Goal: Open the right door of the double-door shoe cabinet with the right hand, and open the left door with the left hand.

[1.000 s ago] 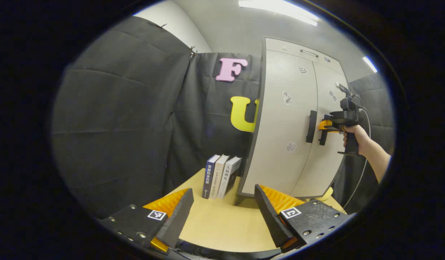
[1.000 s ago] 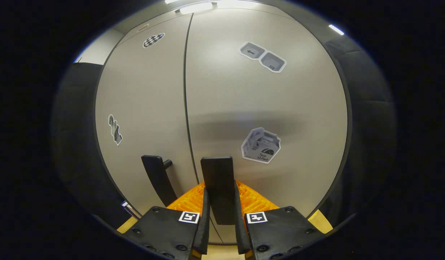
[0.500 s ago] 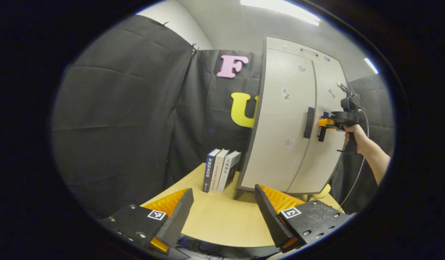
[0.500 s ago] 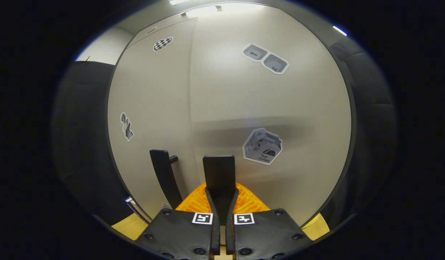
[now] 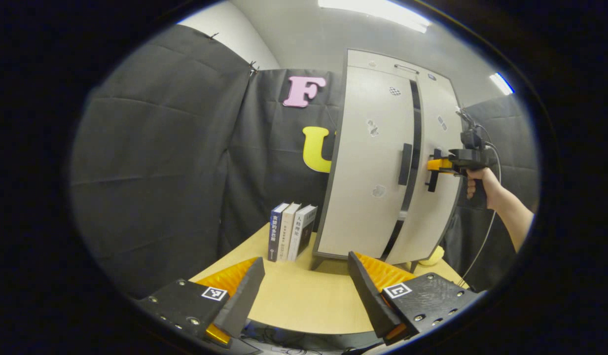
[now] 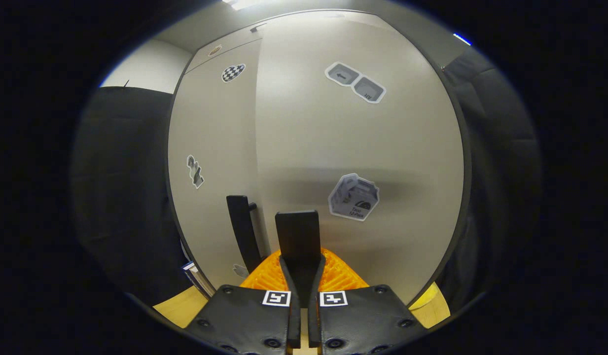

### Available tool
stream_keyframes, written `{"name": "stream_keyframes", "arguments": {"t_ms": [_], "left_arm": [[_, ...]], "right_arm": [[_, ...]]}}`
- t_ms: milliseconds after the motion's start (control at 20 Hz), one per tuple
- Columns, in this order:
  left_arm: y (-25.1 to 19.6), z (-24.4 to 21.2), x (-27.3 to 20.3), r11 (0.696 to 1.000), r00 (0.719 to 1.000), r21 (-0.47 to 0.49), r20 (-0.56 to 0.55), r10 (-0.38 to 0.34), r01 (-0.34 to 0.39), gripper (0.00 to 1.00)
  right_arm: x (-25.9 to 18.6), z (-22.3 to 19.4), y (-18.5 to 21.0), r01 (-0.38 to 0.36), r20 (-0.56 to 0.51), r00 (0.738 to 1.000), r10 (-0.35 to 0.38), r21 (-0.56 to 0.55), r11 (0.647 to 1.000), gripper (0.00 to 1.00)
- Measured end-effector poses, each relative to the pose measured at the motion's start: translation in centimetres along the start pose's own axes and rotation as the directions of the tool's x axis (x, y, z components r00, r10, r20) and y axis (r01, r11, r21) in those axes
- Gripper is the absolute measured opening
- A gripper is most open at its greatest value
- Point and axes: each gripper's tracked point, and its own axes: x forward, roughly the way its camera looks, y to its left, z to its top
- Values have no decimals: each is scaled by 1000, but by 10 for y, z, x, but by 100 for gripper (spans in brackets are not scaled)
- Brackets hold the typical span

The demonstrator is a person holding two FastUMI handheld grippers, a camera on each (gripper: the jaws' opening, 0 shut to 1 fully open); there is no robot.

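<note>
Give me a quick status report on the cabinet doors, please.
Right gripper shut on right door handle, right door ajar. Left gripper open, left door closed. Nothing blocking.

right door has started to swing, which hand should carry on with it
Right. The right gripper is shut on the right door handle, and a dark gap shows beside the right door. The left gripper is open, back over the table.

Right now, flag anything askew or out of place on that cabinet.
The right door stands ajar, a dark gap beside the left door; that is the right gripper pulling its handle. Nothing else stands out.
</note>
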Motion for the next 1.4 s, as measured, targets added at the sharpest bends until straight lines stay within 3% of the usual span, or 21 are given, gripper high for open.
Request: {"name": "stream_keyframes", "arguments": {"t_ms": [100,200,750,1400], "left_arm": [[-4,-2,-3,1000,1000,11,-3,-4,4,96],[-7,-6,-4,1000,1000,13,-11,-7,7,100],[-35,-8,2,998,998,15,-22,-58,58,100],[-71,-16,18,985,985,38,-47,-164,166,100]], "right_arm": [[-10,-1,-2,-19,-1,1000,19,7,1000,7],[-17,-2,-3,-27,0,1000,27,7,1000,5],[-33,-4,-12,-82,-12,997,82,-8,997,7],[-51,-4,-27,-43,18,999,43,15,999,7]]}}
